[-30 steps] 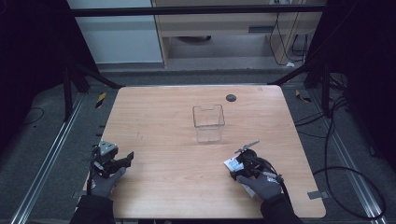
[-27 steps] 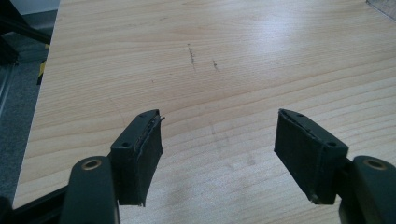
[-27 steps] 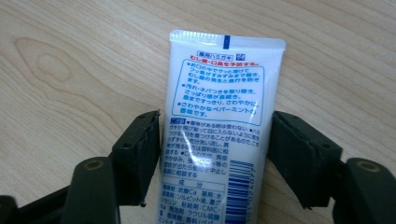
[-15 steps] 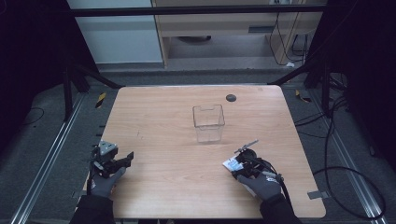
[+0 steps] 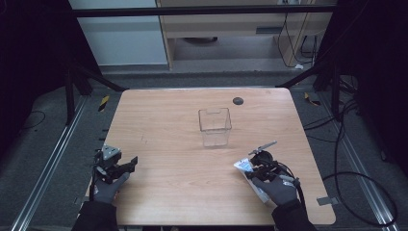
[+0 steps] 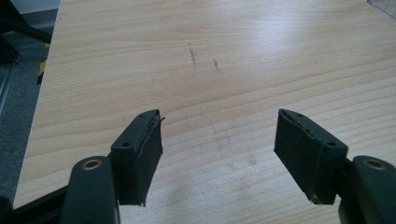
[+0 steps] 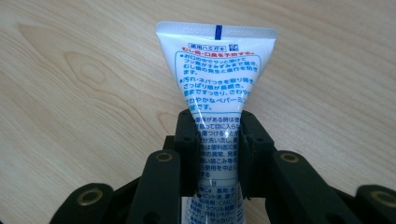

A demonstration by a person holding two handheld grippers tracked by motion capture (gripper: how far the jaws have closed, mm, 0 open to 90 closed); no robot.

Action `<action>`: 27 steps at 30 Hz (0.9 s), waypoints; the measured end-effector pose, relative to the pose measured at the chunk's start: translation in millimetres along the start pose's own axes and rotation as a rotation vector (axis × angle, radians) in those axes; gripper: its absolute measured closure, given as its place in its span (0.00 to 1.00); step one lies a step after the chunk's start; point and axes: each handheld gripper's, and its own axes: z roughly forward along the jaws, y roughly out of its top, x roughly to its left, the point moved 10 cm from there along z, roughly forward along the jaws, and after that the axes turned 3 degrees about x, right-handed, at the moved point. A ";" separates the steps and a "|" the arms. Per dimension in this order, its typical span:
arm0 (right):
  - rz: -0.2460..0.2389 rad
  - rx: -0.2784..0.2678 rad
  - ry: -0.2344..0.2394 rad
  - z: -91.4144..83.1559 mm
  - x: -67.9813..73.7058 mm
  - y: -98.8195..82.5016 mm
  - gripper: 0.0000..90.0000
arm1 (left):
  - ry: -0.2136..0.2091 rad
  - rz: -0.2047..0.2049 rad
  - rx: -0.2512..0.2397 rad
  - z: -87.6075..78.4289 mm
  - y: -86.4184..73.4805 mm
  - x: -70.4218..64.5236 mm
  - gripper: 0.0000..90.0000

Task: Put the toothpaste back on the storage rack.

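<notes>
A white toothpaste tube with blue print sticks out crimped end first between the pads of my right gripper. The jaws have just been closing and now press on the tube's sides. In the high view the right gripper holds the tube just above the table's near right part. My left gripper rests at the near left. Its jaws stand wide apart over bare wood in the left gripper view, with nothing between them.
A clear plastic box stands open-topped in the middle of the wooden table. A small black disc lies behind it near the far edge. Cables lie on the floor to the right.
The right gripper's jaws have closed on the toothpaste tube, and the hand has risen slightly with it. The left gripper has not moved.
</notes>
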 end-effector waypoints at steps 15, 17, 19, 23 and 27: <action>0.019 -0.334 0.063 -50.1 6.6 45.8 0.82 | 0.004 -0.004 -0.006 -1.5 0.9 0.3 0.35; 0.028 -0.382 0.065 -57.9 6.4 55.5 0.82 | 0.004 -0.004 -0.006 -1.5 0.8 0.6 0.35; 0.031 -0.427 0.060 -65.1 5.8 65.1 0.82 | 0.003 -0.005 -0.006 -1.6 0.7 0.5 0.35; 0.035 -0.507 0.053 -76.1 5.8 82.4 0.82 | 0.004 -0.005 -0.007 -2.1 0.9 0.6 0.35; 0.048 -0.598 0.042 -86.2 5.9 99.1 0.82 | 0.005 -0.007 -0.008 -2.0 0.9 1.0 0.35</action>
